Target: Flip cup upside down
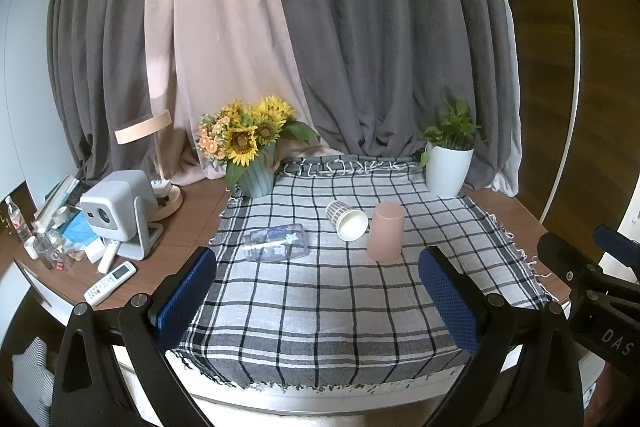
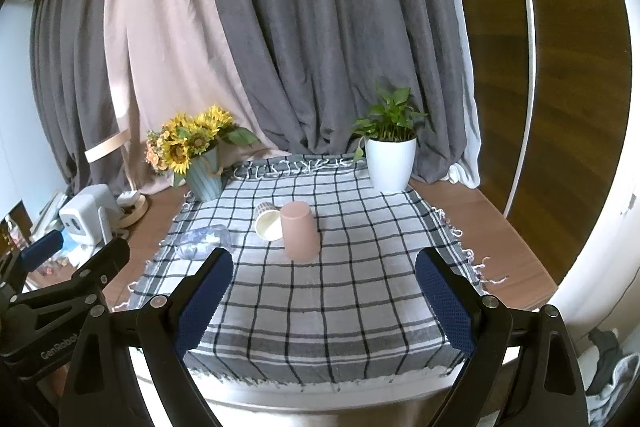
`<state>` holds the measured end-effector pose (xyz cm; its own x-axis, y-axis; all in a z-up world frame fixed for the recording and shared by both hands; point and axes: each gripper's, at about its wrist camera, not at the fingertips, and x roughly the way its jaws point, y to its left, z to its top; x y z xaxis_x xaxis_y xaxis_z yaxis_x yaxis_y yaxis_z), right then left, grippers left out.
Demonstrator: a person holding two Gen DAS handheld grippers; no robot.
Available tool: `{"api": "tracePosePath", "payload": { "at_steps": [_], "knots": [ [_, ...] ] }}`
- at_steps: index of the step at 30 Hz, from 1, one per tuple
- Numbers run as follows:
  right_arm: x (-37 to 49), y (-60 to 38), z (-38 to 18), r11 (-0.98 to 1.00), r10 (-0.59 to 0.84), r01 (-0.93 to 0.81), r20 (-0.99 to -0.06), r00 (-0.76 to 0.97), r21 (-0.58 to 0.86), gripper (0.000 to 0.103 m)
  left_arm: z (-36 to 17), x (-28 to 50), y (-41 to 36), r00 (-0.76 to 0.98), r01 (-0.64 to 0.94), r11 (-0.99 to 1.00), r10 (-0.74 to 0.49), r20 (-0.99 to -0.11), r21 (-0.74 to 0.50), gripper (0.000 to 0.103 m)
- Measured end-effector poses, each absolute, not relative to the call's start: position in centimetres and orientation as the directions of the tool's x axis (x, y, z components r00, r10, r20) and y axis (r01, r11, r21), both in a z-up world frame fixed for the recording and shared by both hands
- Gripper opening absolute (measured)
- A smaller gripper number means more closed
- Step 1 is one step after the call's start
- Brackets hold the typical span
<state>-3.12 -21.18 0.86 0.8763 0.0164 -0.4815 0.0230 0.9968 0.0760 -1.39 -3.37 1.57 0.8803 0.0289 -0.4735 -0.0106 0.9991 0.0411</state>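
Item 1: your left gripper (image 1: 316,291), near edge of the table, jaws spread wide, blue pads (image 1: 188,295) bare and holding nothing.

Item 2: your right gripper (image 2: 324,291), same near edge, jaws likewise wide apart and gripping nothing. It shows at 3 o'clock in the left wrist view.

Item 3: pink cup (image 1: 385,231), standing mouth-down on the checked cloth (image 1: 320,307), at about 1 o'clock from your left gripper and 12 o'clock from your right, well apart from both.

Item 4: paper cup (image 1: 346,220), patterned outside and white inside, lying on its side with the mouth turned toward you. It sits at 9 o'clock of the pink cup, just beside it; in the right wrist view the two overlap, so you cannot tell whether they touch.

Item 5: clear plastic bottle (image 1: 276,242), on its side on the cloth, at 9 o'clock of the paper cup.

Item 6: sunflower bouquet (image 1: 248,135) in a blue-green ribbed pot, far left corner of the cloth, 11 o'clock.

Item 7: green plant in a white pot (image 1: 449,167), far right corner, 1 o'clock.

Item 8: white projector (image 1: 116,211) and remote control (image 1: 110,282), on bare wooden tabletop (image 1: 188,219) at 9 o'clock, amid small clutter too indistinct to list.
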Motion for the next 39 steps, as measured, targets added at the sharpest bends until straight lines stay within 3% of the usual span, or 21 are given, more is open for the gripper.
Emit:
{"api": "tracePosePath", "payload": {
  "at_steps": [39],
  "knots": [
    [-3.32,-21.44,0.51,0.996,0.005,0.038,-0.484,0.875,0.078,0.093,1.48,-1.64,-3.74,0.88,0.0,0.999,0.018,-0.474,0.037,0.103]
  ]
}}
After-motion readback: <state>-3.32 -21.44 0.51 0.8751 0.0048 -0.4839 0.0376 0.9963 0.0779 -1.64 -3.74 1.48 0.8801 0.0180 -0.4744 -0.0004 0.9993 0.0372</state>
